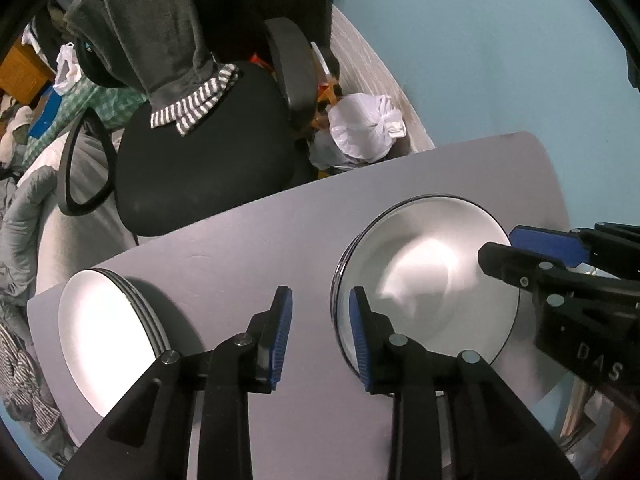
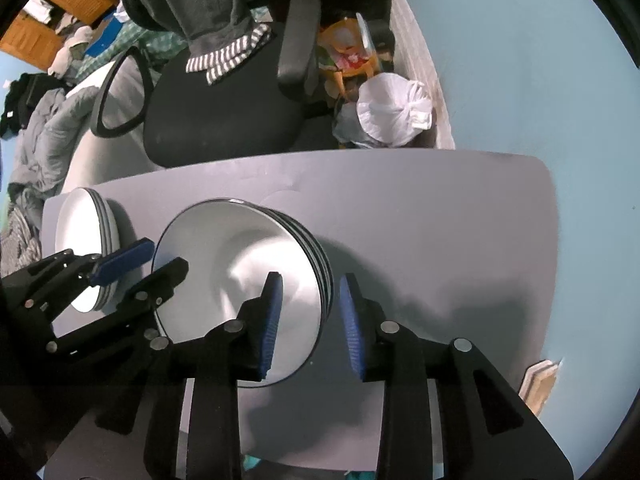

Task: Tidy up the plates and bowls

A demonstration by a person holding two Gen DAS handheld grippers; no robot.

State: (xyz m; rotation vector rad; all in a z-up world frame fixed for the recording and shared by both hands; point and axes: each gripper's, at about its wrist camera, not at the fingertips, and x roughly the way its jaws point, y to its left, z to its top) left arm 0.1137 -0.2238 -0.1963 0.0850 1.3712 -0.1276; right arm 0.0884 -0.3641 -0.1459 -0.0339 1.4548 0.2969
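Observation:
A stack of large white plates (image 1: 428, 276) with dark rims sits on the grey table (image 1: 248, 248); it also shows in the right wrist view (image 2: 240, 276). A smaller stack of white plates (image 1: 104, 340) stands at the table's left end, seen too in the right wrist view (image 2: 86, 252). My left gripper (image 1: 320, 332) is open and empty, its right finger over the large stack's left rim. My right gripper (image 2: 310, 320) is open and empty, straddling the large stack's right rim. It shows at the right of the left wrist view (image 1: 532, 252).
A black office chair (image 1: 200, 152) draped with a grey garment (image 1: 152, 28) stands beyond the table's far edge. A white plastic bag (image 1: 364, 128) lies on the floor by the light-blue wall (image 1: 500, 60). Bedding and clothes lie at left.

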